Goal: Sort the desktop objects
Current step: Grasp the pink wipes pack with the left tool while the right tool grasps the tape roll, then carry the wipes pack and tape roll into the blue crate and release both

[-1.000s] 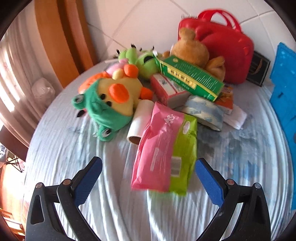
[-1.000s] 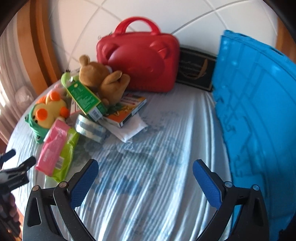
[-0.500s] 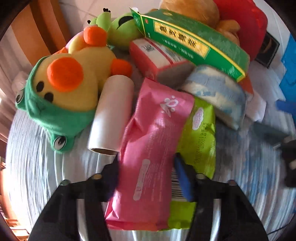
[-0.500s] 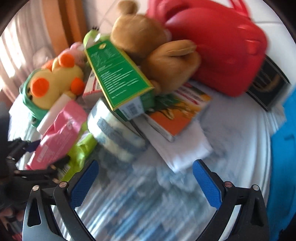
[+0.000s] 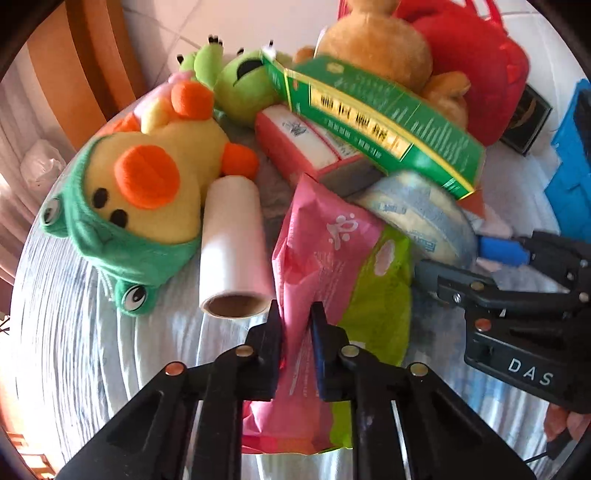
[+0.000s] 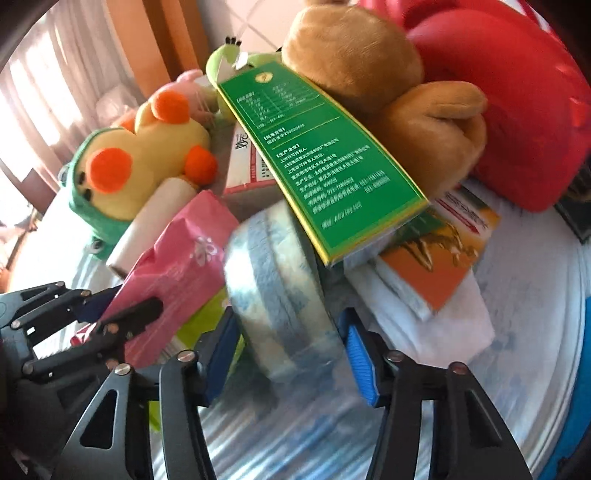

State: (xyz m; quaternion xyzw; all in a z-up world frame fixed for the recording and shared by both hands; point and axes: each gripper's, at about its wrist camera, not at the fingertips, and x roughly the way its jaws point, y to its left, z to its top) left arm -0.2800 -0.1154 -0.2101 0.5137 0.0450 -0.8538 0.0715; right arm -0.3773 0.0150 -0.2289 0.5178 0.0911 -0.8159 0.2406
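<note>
Left wrist view: the pink pack (image 5: 314,273) lies lengthways straight ahead of the left gripper (image 5: 295,321), its near half running between the two fingers.
Left gripper grip: jaws pressed nearly together, pinching the pink pack's wrapper.
Beside the pink pack: a lime-green pack (image 5: 373,306) touches its right edge; a white roll (image 5: 232,251) lies just to its left, cardboard core facing the camera.
Right wrist view: the blue-and-white soft pack (image 6: 280,291) sits between the fingers of the right gripper (image 6: 288,350), tilted, its far end tucked under the green box (image 6: 321,162).
Right gripper grip: jaws about half spread and closing; the blue pads (image 6: 360,354) flank the soft pack, and motion blur hides whether they press on it.
Pile behind: duck plush in a green hood (image 5: 147,192), green frog plush (image 5: 243,85), red-and-white box (image 5: 306,144), brown bear plush (image 6: 373,81), red case (image 6: 517,110), orange box (image 6: 439,258) on white folded packs (image 6: 436,325).
Edges: a blue crate (image 5: 572,155) stands at the right side; tiled wall (image 5: 207,22) behind the pile.
Open room: bare striped cloth (image 5: 85,332) at near left, and bare cloth near the right gripper.
Gripper spacing: the two grippers are near each other, apart, the lime-green pack between them.
</note>
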